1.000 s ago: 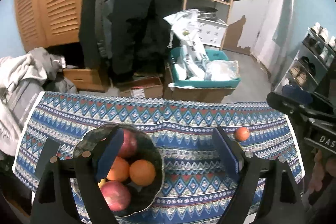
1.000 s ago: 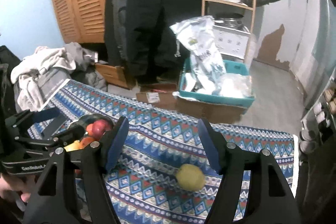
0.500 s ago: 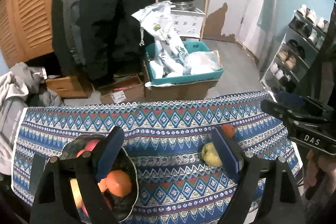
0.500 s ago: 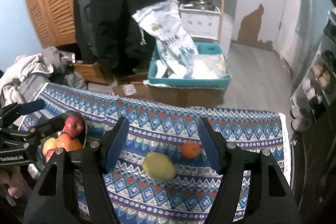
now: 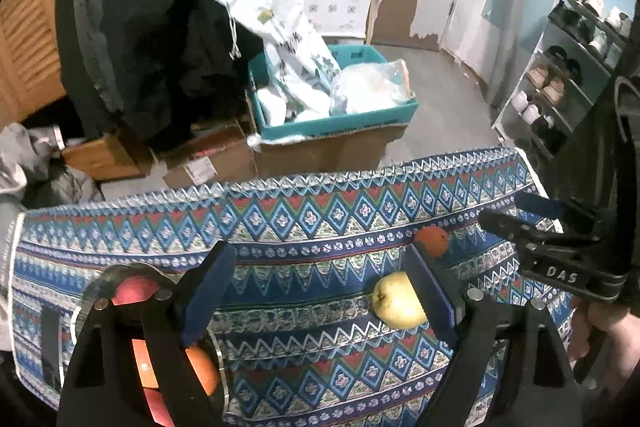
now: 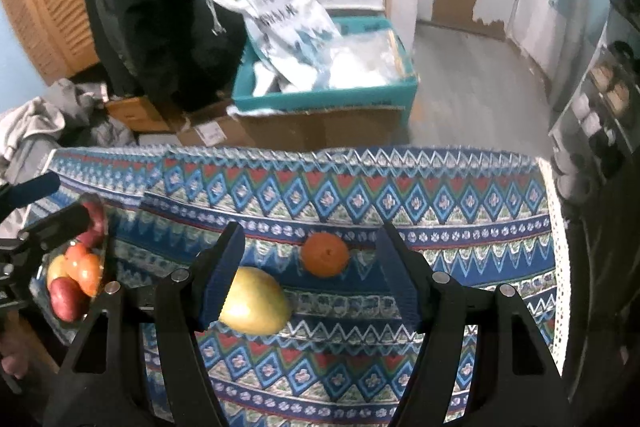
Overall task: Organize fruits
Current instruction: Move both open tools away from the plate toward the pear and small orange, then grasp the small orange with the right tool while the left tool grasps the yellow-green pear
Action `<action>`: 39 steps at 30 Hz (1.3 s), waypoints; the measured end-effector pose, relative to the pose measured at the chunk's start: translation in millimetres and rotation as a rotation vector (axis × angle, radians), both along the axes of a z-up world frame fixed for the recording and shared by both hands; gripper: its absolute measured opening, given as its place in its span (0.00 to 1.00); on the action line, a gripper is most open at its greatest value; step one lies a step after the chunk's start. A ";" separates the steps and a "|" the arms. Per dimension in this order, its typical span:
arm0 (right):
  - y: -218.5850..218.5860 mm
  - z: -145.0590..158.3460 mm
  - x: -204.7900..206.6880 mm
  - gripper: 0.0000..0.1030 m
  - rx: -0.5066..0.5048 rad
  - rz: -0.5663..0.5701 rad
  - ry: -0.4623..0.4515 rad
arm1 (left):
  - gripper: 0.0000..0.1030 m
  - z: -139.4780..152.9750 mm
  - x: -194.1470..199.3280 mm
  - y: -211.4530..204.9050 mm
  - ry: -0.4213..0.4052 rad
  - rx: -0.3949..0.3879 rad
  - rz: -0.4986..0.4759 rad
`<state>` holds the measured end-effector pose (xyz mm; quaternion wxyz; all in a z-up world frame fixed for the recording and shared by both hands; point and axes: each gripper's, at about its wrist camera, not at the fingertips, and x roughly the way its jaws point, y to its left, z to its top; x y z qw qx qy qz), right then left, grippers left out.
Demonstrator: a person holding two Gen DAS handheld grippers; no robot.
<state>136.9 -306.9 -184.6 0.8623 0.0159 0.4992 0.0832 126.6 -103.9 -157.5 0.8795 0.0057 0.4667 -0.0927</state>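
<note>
A yellow-green pear [image 5: 398, 301] and a small orange [image 5: 431, 241] lie on the patterned tablecloth [image 5: 320, 223]. In the right wrist view the pear [image 6: 256, 301] sits by my right gripper's left finger and the orange [image 6: 325, 254] lies just ahead between the fingers. My right gripper [image 6: 310, 275] is open and empty; it also shows in the left wrist view [image 5: 532, 223]. My left gripper [image 5: 320, 287] is open and empty, with the pear by its right finger. A dark bowl [image 5: 100, 287] holding apples and oranges sits at the left, also in the right wrist view [image 6: 105, 251].
The table's far edge drops to the floor, where a teal box of bags [image 5: 332, 107] stands on cardboard boxes. Dark coats [image 5: 152, 19] hang behind. A shoe rack [image 5: 568, 75] stands at the right. Clothes [image 6: 44, 123] lie piled at the left.
Both grippers have swung right and come closer to the table. The pear and orange now sit larger in both views, and the bowl has slid to the left edge.
</note>
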 end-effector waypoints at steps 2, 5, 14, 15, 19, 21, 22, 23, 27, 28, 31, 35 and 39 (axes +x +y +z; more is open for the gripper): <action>-1.3 -14.6 5.8 0.67 -0.006 -0.003 0.032 | 0.85 -11.1 7.5 -0.1 0.028 -0.017 0.007; -2.3 -39.3 15.5 0.67 -0.008 -0.003 0.089 | 0.85 -28.5 19.3 -0.6 0.057 -0.017 0.021; 3.3 -96.4 34.3 0.67 -0.019 0.009 0.214 | 0.85 -74.5 46.2 4.1 0.146 -0.019 0.049; 3.7 -99.4 34.6 0.67 -0.018 0.008 0.221 | 0.85 -77.8 47.3 5.0 0.153 -0.019 0.052; 4.3 -112.1 37.5 0.67 -0.018 0.004 0.247 | 0.85 -92.5 50.3 9.6 0.187 -0.033 0.064; 5.1 -117.1 39.0 0.67 -0.021 0.005 0.257 | 0.85 -97.4 50.6 10.0 0.197 -0.032 0.062; 5.6 -119.5 40.1 0.67 -0.020 0.005 0.264 | 0.85 -99.2 50.4 9.6 0.199 -0.031 0.061; 6.6 -122.3 40.7 0.67 -0.015 0.007 0.271 | 0.85 -100.7 50.7 9.1 0.203 -0.030 0.061; 11.0 -130.7 44.5 0.66 -0.016 0.013 0.282 | 0.85 -102.5 49.7 5.4 0.211 -0.032 0.049; 11.9 -131.6 44.3 0.65 -0.022 0.017 0.282 | 0.85 -102.3 49.1 3.7 0.209 -0.029 0.044; 15.1 -132.6 49.6 0.48 -0.023 0.018 0.274 | 0.85 -101.1 48.0 1.0 0.213 -0.038 0.033; 15.9 -131.4 47.1 0.47 -0.033 0.021 0.269 | 0.85 -97.0 45.7 -4.7 0.219 -0.079 0.012; 7.5 -118.5 37.4 0.46 -0.035 0.006 0.247 | 0.85 -90.2 40.7 -14.6 0.213 -0.107 -0.016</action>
